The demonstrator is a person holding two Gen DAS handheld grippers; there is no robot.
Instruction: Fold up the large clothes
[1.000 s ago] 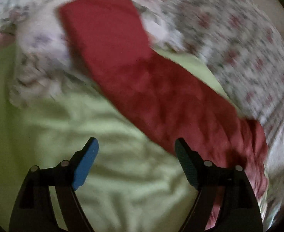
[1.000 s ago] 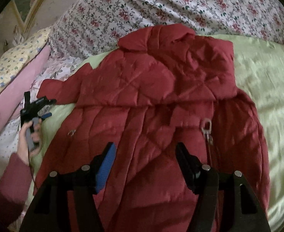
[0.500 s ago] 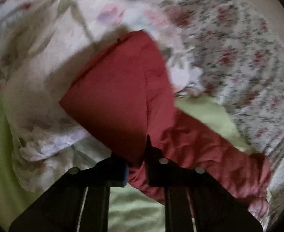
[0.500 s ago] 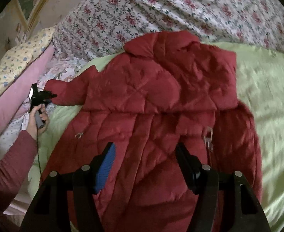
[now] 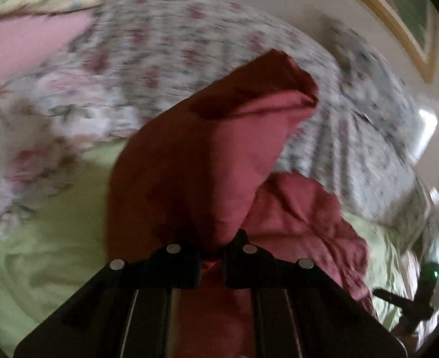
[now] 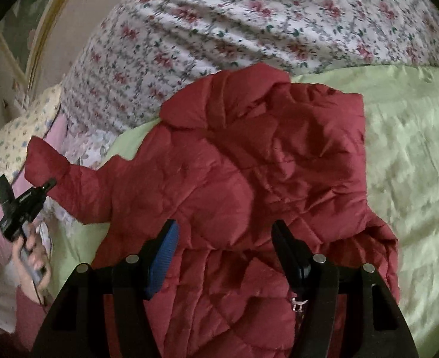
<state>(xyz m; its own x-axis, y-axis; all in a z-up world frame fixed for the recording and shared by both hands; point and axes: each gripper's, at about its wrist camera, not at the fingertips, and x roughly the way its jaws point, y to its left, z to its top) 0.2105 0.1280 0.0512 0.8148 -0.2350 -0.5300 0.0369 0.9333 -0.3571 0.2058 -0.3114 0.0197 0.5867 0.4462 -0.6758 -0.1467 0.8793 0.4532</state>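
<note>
Left wrist view: your left gripper (image 5: 212,249) pinches the red jacket's sleeve (image 5: 207,149) above the green sheet (image 5: 55,232), while your right gripper (image 6: 224,238) hovers agape over the jacket (image 6: 249,179).

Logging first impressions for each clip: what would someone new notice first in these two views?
The red quilted jacket dominates, spread across the pale green sheet in front of the flowered quilt. In the left wrist view the left gripper is shut on the jacket's sleeve, which stands lifted off the bed. The right gripper hangs open above the jacket's middle.
</note>
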